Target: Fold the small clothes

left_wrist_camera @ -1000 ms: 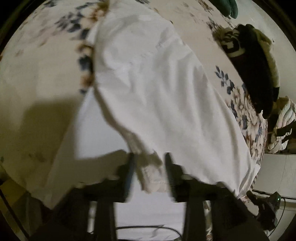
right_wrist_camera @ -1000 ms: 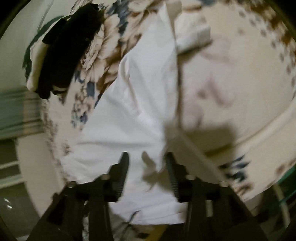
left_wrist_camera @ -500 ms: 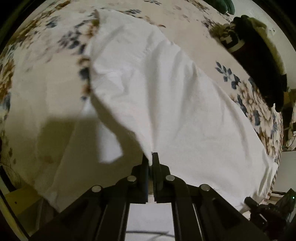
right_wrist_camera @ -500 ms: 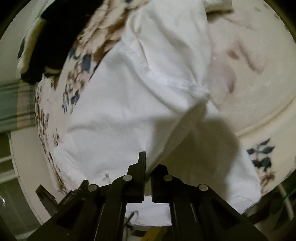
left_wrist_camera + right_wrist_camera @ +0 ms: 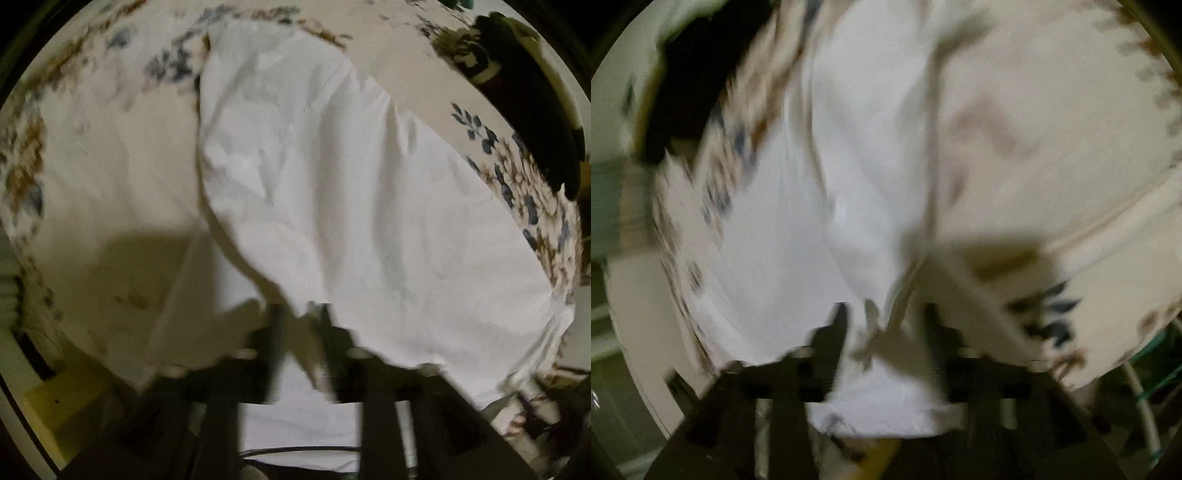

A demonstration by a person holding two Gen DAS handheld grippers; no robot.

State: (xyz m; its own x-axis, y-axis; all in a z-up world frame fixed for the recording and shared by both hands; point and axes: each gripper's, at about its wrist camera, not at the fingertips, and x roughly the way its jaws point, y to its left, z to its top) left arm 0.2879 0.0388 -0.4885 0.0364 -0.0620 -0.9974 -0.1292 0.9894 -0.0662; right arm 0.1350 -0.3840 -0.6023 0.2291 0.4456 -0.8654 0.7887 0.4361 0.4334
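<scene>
Both tools have just been opening. In the left wrist view the left tool (image 5: pixel 299 325) points down with its jaws parted to a middling gap; a drooping corner of the white garment (image 5: pixel 332 177) hangs between them, though blur hides whether a pad touches it. The garment lies folded over itself on the floral bed cover (image 5: pixel 110 155), and a dark piece of clothing (image 5: pixel 532 110) sits well apart at the upper right.

In the right wrist view, heavily blurred, the right tool (image 5: pixel 882 325) also stands part open, with the garment's (image 5: pixel 857 177) hem edge loose between its jaws, seemingly released.

To do this step well, I judge each tool should lift clear without snagging the corner, leaving the fold flat and its edges aligned before the next crease.
</scene>
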